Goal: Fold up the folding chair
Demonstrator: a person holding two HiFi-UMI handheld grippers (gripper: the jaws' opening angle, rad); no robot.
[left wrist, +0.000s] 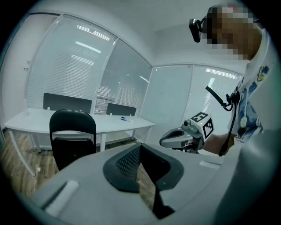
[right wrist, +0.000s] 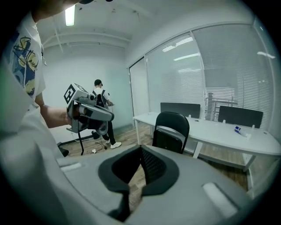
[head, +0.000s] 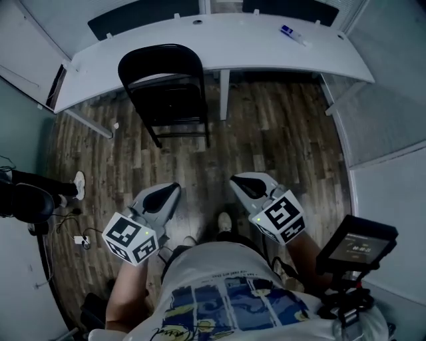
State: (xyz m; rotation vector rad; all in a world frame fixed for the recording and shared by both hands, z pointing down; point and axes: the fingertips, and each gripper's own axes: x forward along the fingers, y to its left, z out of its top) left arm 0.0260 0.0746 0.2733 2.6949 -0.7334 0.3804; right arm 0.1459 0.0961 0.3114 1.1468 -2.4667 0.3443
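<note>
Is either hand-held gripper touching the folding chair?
No, the left hand-held gripper and right hand-held gripper sit short of the folding chair.

One black folding chair [head: 166, 93] out there. One long white table [head: 266, 46] behind it, two dark panels [head: 143, 16] at its far edge, one small blue-and-white item [head: 291, 33] on top. Two grippers: left gripper [head: 174, 190], right gripper [head: 234, 180]. One bystander [right wrist: 102, 112] in the background.
</note>
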